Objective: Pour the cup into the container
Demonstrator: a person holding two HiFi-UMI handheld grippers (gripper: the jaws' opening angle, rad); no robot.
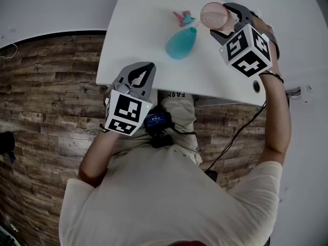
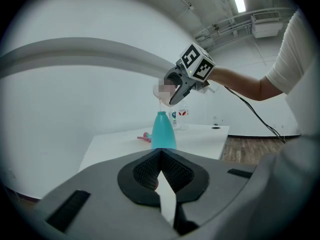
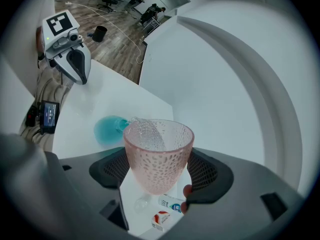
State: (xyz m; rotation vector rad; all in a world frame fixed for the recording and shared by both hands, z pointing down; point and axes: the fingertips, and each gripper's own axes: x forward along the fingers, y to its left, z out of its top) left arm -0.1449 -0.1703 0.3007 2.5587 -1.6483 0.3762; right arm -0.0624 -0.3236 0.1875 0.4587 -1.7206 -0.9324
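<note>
A pink dimpled cup (image 1: 214, 15) is held above the white table (image 1: 138, 35), with my right gripper (image 1: 228, 22) shut on it. In the right gripper view the cup (image 3: 157, 154) sits between the pads, tipped towards a teal bottle (image 3: 107, 130), and clear liquid runs over its rim. The teal bottle (image 1: 181, 43) stands uncapped just left of the cup. In the left gripper view a thin stream falls from the cup into the bottle (image 2: 162, 131). My left gripper (image 1: 141, 69) hovers at the table's near edge, shut and holding nothing.
A pink spray cap (image 1: 183, 18) lies on the table behind the bottle. Small labelled bottles (image 2: 177, 116) stand at the far side of the table. A cable hole (image 1: 256, 86) sits near the right front corner. Wooden floor (image 1: 46, 86) lies to the left.
</note>
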